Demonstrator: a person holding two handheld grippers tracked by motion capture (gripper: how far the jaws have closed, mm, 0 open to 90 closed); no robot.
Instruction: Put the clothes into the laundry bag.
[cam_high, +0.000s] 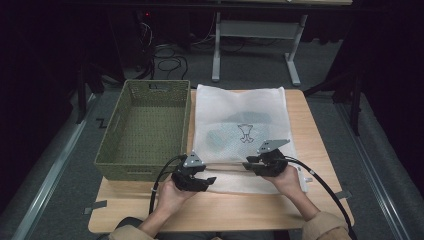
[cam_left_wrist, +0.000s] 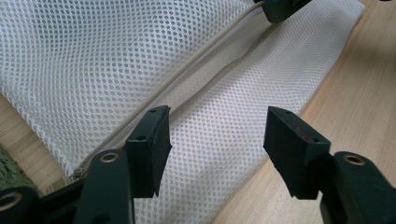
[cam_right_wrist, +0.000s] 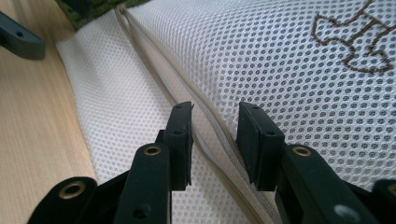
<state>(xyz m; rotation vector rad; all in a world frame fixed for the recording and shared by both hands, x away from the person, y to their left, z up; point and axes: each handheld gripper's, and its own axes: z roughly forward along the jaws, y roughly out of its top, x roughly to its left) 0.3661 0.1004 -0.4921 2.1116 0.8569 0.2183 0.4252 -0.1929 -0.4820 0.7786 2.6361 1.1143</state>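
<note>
Both grippers (cam_high: 207, 179) (cam_high: 248, 165) over mesh bag (cam_high: 240, 107)

white mesh bag (cam_high: 240, 120) with brown emblem (cam_high: 245, 132), olive woven basket (cam_high: 145, 130)

Both forearms reach in over the table's near edge; left gripper (cam_high: 209, 179) and right gripper (cam_high: 247, 165) point inward, jaws apart.

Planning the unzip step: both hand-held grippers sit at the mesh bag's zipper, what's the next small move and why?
Probably lower the right hand-held gripper and close on the zipper: its jaws straddle the zipper line, open, gripping nothing. The left hand-held gripper hovers open over the white mesh laundry bag, so nothing is held.
</note>
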